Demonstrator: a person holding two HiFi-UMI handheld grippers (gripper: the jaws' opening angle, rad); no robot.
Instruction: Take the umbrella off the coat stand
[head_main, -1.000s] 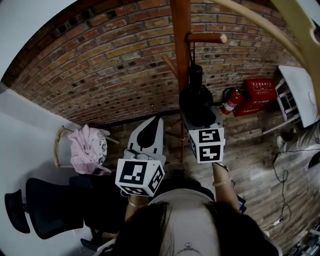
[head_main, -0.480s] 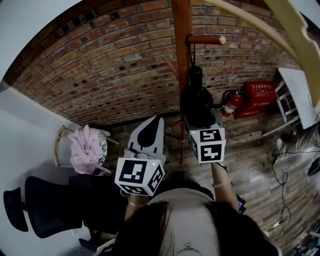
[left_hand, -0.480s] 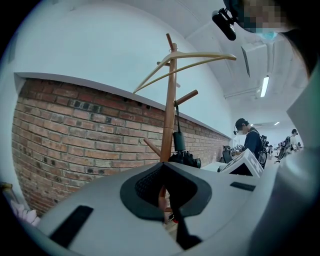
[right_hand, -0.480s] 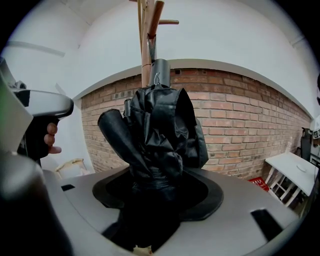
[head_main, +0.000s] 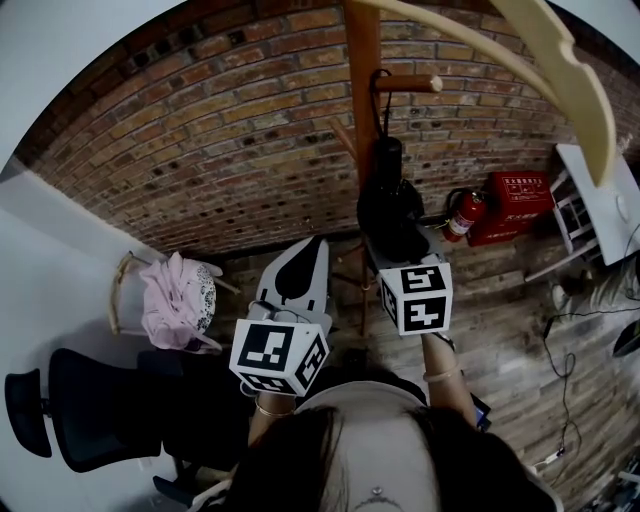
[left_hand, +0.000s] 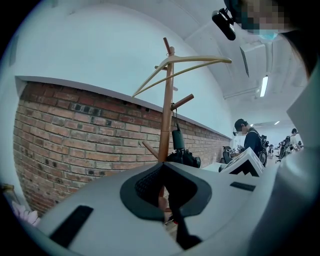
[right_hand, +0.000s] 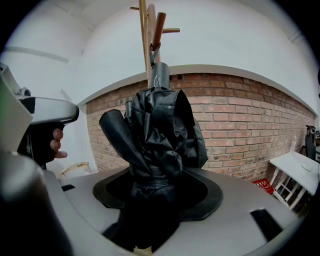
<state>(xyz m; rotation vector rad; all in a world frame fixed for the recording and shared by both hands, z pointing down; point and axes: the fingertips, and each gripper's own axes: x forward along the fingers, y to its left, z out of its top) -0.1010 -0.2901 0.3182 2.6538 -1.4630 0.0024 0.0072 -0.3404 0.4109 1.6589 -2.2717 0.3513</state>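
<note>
**Right gripper on the umbrella, umbrella hanging on the stand**

The black folded umbrella hangs by its strap from a side peg of the wooden coat stand, close against the post, in front of the brick wall. It is not yet off the peg.

Right gripper is raised to the umbrella's lower bundle. In the right gripper view the bunched fabric fills the gap between the jaws. The jaws have just been closing and the pads look pressed on the cloth from both sides. The handle end points up toward the peg, strap taut.

Left gripper is held level beside the right one, a bit lower and to its left, well apart from the umbrella. In the left gripper view the tips meet, pressed together with nothing pinched. The stand and umbrella sit beyond them.

Around: a pale curved hanger across the top of the stand, a fire extinguisher and a red box on the floor by the wall, pink cloth on a small chair, a black office chair. Another person stands far back in the left gripper view
</note>
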